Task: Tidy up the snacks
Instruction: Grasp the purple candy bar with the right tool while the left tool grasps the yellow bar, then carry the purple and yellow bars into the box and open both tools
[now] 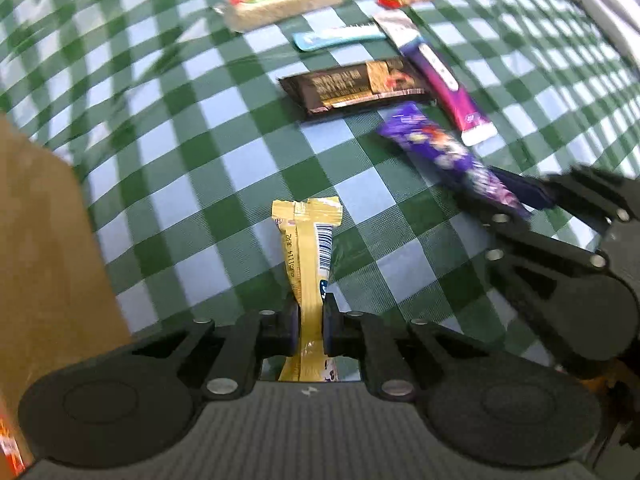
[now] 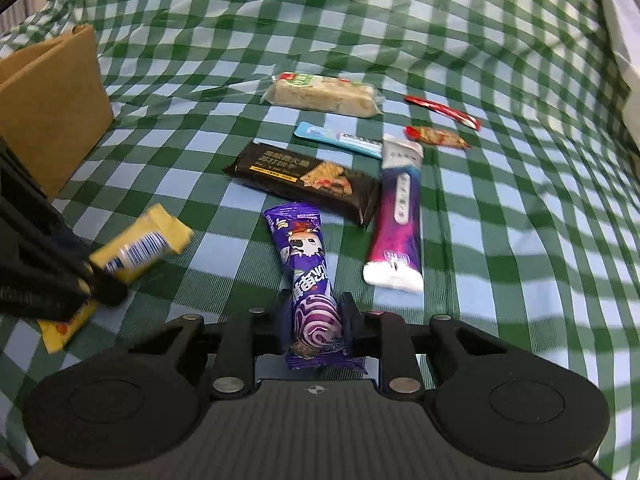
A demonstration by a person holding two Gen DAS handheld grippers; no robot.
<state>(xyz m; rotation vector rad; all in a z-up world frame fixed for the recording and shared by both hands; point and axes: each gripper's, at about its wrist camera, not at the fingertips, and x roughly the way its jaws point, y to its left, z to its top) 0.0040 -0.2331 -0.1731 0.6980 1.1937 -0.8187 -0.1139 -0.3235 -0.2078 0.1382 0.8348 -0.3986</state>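
My left gripper (image 1: 310, 320) is shut on a yellow snack bar (image 1: 310, 256) and holds it above the green checked cloth; it also shows in the right wrist view (image 2: 138, 250). My right gripper (image 2: 316, 320) is shut on a purple snack pack (image 2: 308, 264), which shows in the left wrist view (image 1: 448, 152) too. A cardboard box (image 2: 52, 112) stands at the left, close beside the left gripper (image 1: 44, 248). On the cloth lie a black biscuit pack (image 2: 308, 178), a purple-white tube pack (image 2: 398, 216), a pale rice bar (image 2: 324, 94) and a blue stick (image 2: 340, 139).
Two small red wrapped snacks (image 2: 442, 111) (image 2: 436, 137) lie at the far right of the group. The cloth (image 2: 520, 240) is wrinkled toward the back and right. A white surface edge (image 2: 624, 40) runs along the far right.
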